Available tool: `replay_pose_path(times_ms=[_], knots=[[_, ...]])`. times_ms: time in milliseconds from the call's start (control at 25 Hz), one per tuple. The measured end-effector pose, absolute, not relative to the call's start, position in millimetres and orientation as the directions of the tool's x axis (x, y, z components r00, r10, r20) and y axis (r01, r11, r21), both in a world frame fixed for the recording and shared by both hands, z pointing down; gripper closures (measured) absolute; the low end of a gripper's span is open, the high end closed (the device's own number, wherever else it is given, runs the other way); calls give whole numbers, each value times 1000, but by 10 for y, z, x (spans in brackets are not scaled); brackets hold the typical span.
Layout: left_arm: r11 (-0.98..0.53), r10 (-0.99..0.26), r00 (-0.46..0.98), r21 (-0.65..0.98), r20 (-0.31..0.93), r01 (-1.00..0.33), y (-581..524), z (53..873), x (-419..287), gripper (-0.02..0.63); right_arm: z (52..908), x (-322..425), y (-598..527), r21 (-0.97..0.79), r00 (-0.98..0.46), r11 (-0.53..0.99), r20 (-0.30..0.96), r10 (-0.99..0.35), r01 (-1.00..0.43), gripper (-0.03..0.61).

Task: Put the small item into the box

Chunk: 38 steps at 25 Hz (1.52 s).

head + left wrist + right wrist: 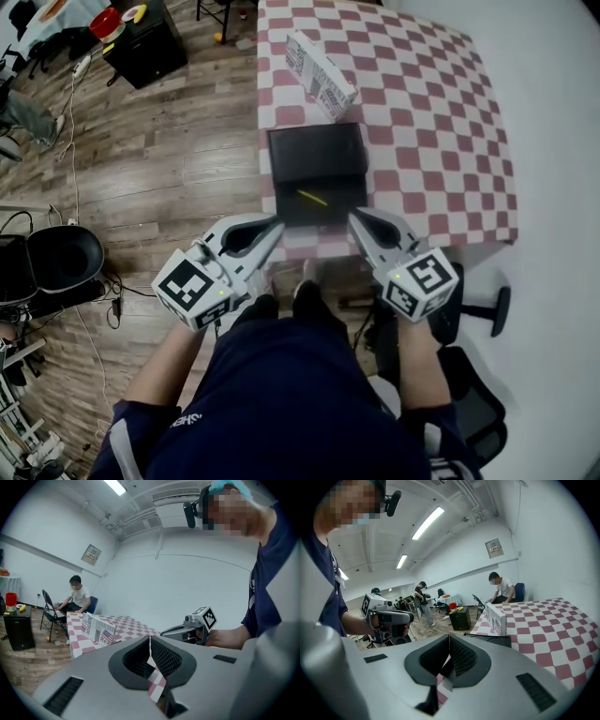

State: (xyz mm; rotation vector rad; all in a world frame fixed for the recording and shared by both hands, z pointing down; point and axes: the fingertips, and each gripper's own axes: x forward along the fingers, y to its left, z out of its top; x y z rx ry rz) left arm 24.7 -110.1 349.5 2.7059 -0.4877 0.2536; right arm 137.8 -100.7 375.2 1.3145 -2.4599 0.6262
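Note:
An open black box (316,175) lies at the near edge of the checkered table (422,141). A thin yellow stick-like item (312,198) rests inside its near half. My left gripper (276,226) hovers just off the table's near edge, left of the box, with its jaws shut and empty. To the box's right, my right gripper (355,218) is held at the same height, also shut on nothing. In the right gripper view the black box (490,639) shows low beyond the closed jaws. The left gripper view does not show the yellow item.
A white printed carton (321,73) stands behind the black box. To the left is wooden floor with a black cabinet (145,45), a black bin (64,258) and cables. An office chair (483,309) sits at the right. A person (75,597) sits at the table's far end.

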Motion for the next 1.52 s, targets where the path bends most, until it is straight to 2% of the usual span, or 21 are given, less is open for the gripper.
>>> replay_pose_path(times_ms=[480, 1520], knots=[[-891, -277, 933, 301, 228, -338, -997, 3377, 316, 575, 3634, 1365, -844, -259, -536, 469, 403, -742, -844, 561], [-880, -286, 925, 312, 252, -357, -981, 3404, 327, 575, 3827, 1284, -814, -232, -545, 498, 466, -697, -836, 563]])
